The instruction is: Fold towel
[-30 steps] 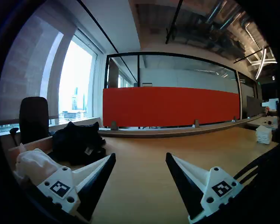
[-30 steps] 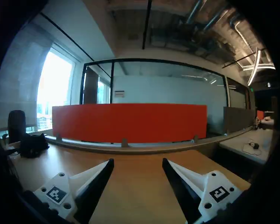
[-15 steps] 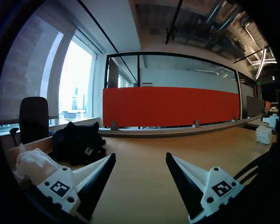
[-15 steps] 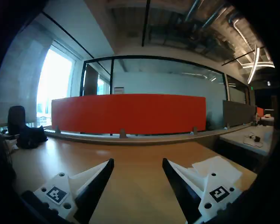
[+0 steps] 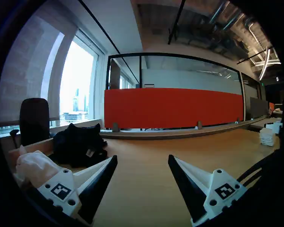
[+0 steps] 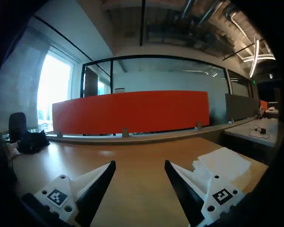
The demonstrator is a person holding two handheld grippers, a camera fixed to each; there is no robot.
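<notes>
As held now, spread wide and gripping nothing: two tools, left gripper point(image 5: 142, 166) and right gripper point(image 6: 140, 170), low over one wooden desk point(image 5: 142, 151).

One towel stack point(image 6: 225, 164), white, folded. Lies just beside the right gripper's right finger, outside the jaws, near the desk's right edge; well apart from the left gripper.

One black bag point(image 5: 79, 145), one crumpled white cloth point(image 5: 34, 166), one chair point(image 5: 34, 119), one orange screen point(image 5: 172, 108) along the far edge.

Open wood ahead of both tools.
</notes>
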